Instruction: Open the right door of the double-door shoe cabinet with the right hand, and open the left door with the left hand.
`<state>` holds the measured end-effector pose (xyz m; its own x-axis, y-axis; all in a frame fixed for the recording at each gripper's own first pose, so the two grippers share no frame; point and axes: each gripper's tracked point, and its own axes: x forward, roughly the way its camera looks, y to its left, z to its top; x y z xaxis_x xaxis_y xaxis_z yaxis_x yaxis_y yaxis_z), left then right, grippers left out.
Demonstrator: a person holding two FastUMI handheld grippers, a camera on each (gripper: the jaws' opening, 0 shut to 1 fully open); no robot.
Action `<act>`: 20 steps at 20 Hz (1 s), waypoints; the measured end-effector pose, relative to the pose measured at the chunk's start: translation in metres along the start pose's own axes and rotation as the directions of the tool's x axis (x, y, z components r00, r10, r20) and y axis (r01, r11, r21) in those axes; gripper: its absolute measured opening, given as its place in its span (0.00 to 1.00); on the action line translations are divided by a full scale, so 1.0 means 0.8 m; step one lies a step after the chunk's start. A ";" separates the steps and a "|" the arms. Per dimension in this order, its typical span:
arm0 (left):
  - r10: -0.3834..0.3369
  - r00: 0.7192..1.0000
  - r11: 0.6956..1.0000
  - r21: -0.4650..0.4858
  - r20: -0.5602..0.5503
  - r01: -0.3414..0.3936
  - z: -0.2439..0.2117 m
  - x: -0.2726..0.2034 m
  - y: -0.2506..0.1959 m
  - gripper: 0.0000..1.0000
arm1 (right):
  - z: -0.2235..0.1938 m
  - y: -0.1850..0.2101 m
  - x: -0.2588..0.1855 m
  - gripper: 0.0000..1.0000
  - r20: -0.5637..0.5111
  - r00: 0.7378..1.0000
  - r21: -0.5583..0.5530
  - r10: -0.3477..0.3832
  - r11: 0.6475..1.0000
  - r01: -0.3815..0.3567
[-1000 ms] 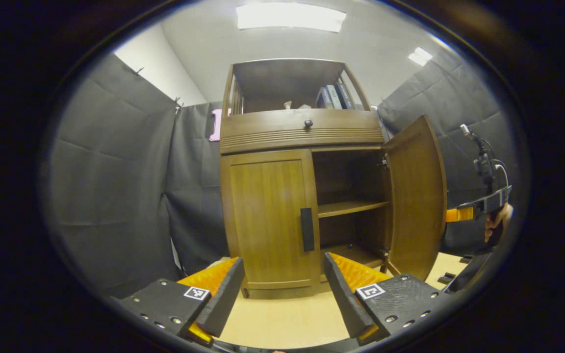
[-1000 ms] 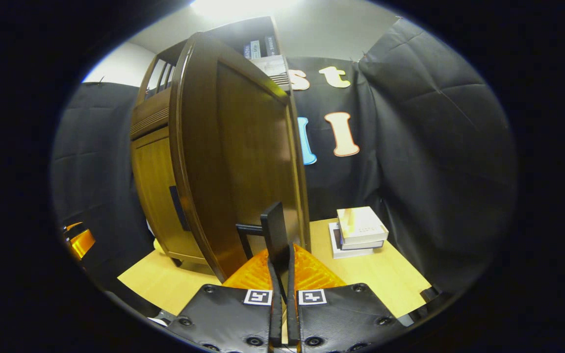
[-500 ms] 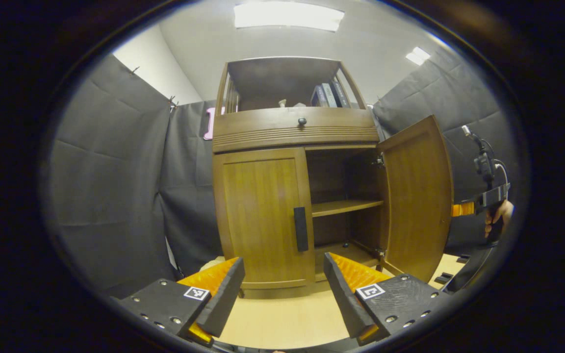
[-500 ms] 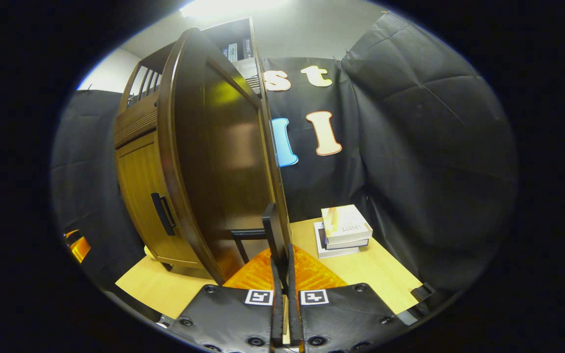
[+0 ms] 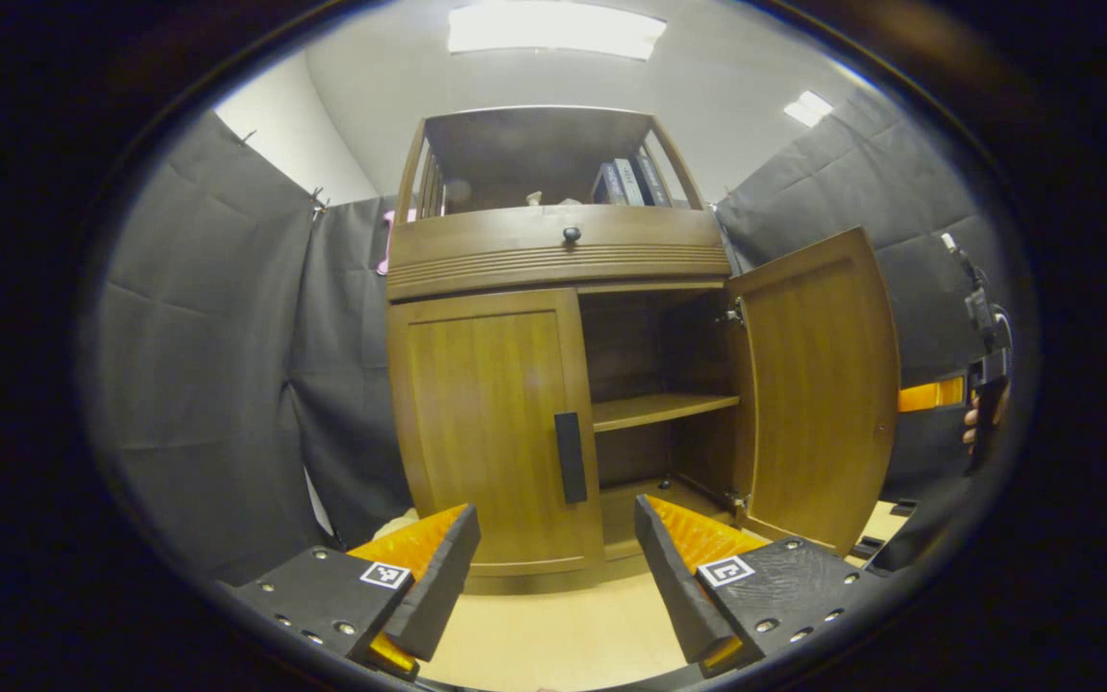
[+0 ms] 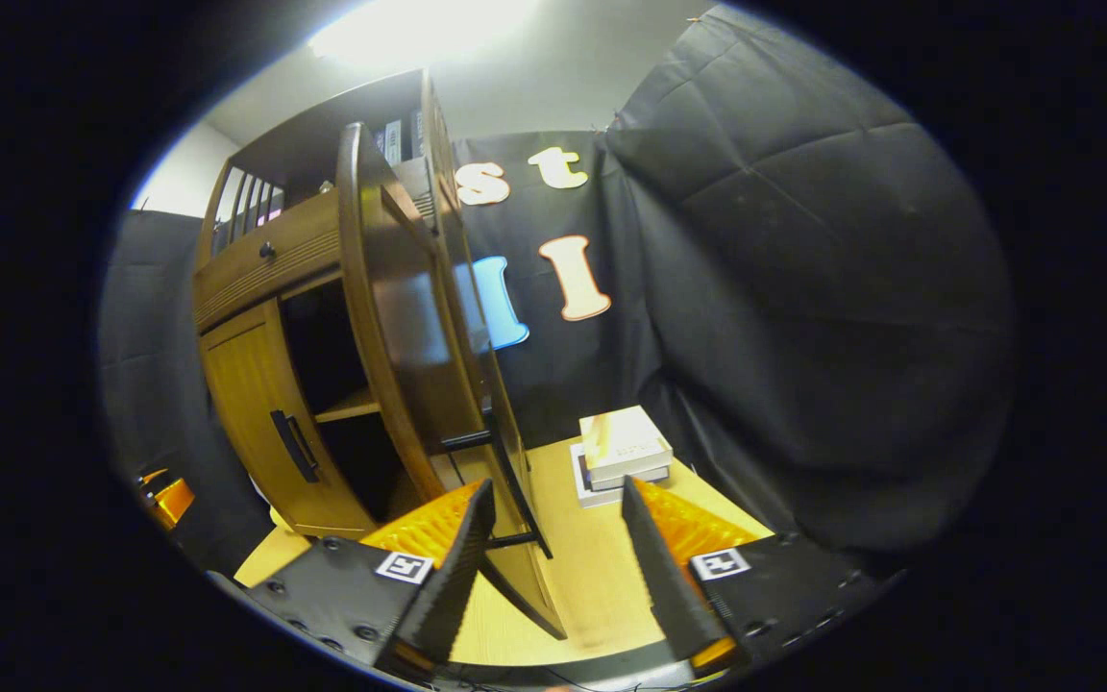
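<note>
The right gripper (image 6: 553, 529) stood wide open and released, its fingers either side of the right door's (image 6: 409, 336) dark handle (image 6: 505, 471) without pressing it. That door was swung open. The left gripper (image 5: 553, 557) was also open and held nothing, in front of the shut left door (image 5: 491, 423) of the shoe cabinet (image 5: 553, 259). No writing was legible.

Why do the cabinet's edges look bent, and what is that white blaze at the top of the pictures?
Left gripper view: the fisheye lens bows the shoe cabinet and its open right door; the ceiling light panel is overexposed. Right gripper view: the right door curves strongly, carries a pale sheen, and the ceiling light blooms white; the stack of books is washed out on top.
</note>
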<state>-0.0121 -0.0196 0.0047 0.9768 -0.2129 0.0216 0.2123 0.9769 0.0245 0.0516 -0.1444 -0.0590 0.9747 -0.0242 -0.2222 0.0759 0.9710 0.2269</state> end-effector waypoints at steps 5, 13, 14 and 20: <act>-0.028 1.000 1.000 -0.011 -0.002 0.028 0.003 0.004 -0.009 0.94 | 0.007 -0.026 -0.040 0.98 0.030 0.997 -0.080 -0.069 0.994 0.072; -0.016 0.999 1.000 -0.021 -0.032 0.016 0.002 0.020 -0.006 0.93 | 0.009 -0.032 -0.081 0.92 0.071 0.989 -0.153 -0.128 0.979 0.137; -0.012 0.999 1.000 -0.028 -0.039 0.011 0.001 0.023 -0.006 0.93 | 0.007 -0.034 -0.084 0.98 0.070 0.989 -0.152 -0.133 0.978 0.142; 0.013 0.996 0.998 -0.054 -0.088 -0.018 -0.009 0.034 -0.003 0.94 | -0.008 -0.047 -0.095 0.98 0.042 0.983 -0.153 -0.178 0.971 0.182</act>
<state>0.0140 -0.0273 -0.0016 0.9781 -0.1975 -0.0661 0.1960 0.9802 -0.0297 -0.0267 -0.1776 -0.0563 0.9536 -0.2066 -0.2188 0.2192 0.9751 0.0343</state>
